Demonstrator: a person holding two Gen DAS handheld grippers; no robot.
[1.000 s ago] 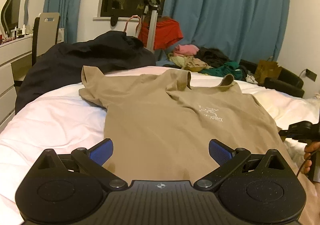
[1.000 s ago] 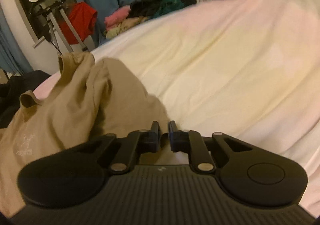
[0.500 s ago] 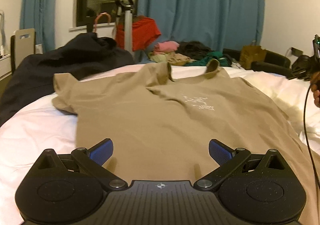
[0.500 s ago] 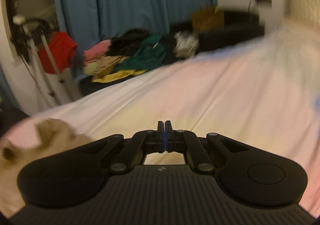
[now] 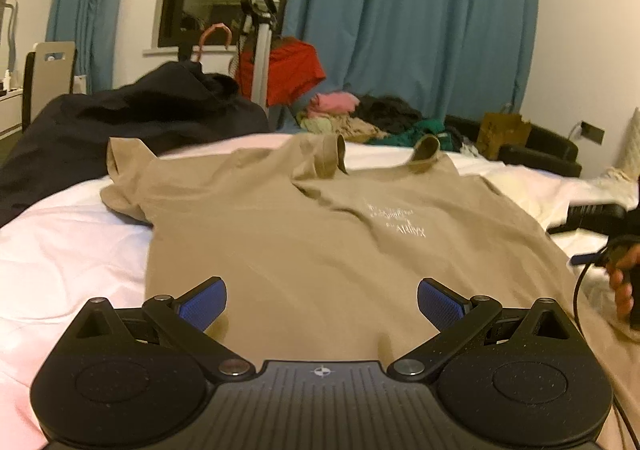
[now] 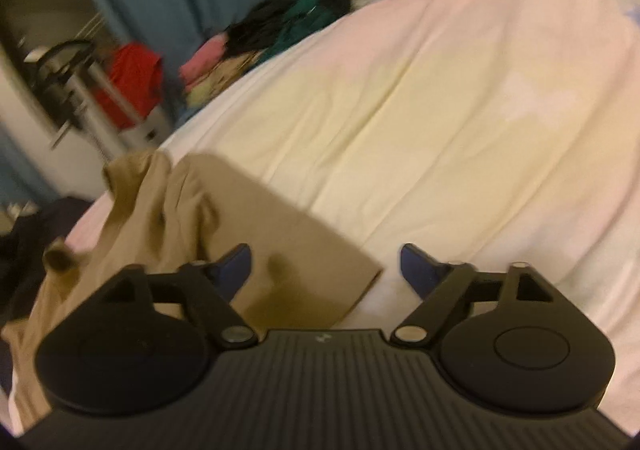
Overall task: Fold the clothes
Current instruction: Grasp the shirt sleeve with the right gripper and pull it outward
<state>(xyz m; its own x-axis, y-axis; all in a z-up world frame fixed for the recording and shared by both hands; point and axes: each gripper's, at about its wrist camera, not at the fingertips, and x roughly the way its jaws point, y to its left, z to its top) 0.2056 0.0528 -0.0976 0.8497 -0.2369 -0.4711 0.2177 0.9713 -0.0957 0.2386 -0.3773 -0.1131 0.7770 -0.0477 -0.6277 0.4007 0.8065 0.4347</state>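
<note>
Tan T-shirt (image 5: 304, 250) lies spread front-up on the white duvet (image 5: 60, 250), so we look to be at the very start of the fold: left gripper (image 5: 320, 304) hovers over the hem, jaws spread wide and empty, while the right gripper (image 6: 326, 270) is opening its jaws above the shirt's corner, nothing pinched. Next each gripper needs an edge to pinch; behind the bed, blue curtains (image 5: 412, 21), a dark garment (image 5: 132, 117) and a clothes heap (image 5: 360, 121).

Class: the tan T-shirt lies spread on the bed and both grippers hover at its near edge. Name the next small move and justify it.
Probably lower the right gripper, whose jaws are opening, onto the tan T-shirt corner below it and close. Both it and the left gripper hold nothing, and the shirt lies flat and unfolded on the white bed, so a fold needs a corner gripped first.
</note>
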